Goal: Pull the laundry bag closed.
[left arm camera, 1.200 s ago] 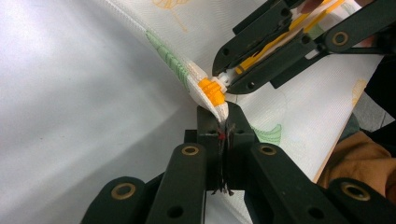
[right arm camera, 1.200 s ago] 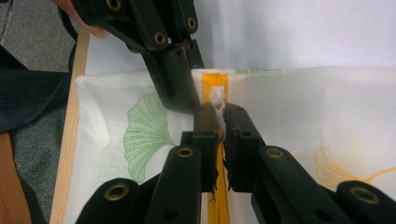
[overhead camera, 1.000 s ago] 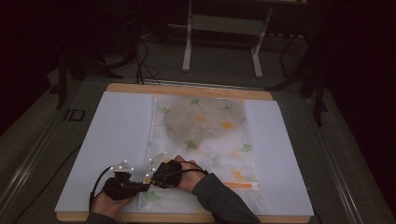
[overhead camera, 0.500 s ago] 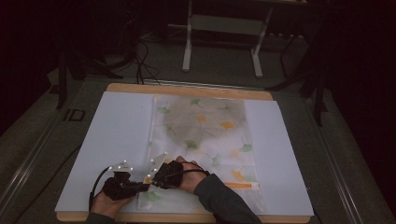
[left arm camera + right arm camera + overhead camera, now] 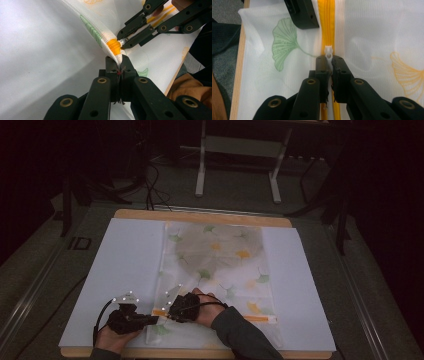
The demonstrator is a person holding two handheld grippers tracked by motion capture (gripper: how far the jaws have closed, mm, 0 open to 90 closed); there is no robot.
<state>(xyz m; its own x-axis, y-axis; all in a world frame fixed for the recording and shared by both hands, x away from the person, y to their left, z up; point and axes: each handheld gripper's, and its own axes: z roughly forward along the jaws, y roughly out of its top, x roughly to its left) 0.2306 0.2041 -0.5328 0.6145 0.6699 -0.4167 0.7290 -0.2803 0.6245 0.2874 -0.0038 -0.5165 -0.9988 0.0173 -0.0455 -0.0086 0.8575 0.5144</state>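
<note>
At the bag's (image 5: 215,270) near-left corner nothing has shifted: left hand-held gripper (image 5: 119,65) still pinches fabric, right hand-held gripper (image 5: 329,62) clamps the zipper pull (image 5: 328,51), unzipping not begun.

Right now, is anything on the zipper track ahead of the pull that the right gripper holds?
Nothing visible does. The right gripper is shut on the white pull, and the yellow zipper beyond it looks bare; the left gripper sits beside it.

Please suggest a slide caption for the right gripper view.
Right hand-held gripper shut on the white zipper pull of a ginkgo-print mesh bag, along its yellow zipper.
</note>
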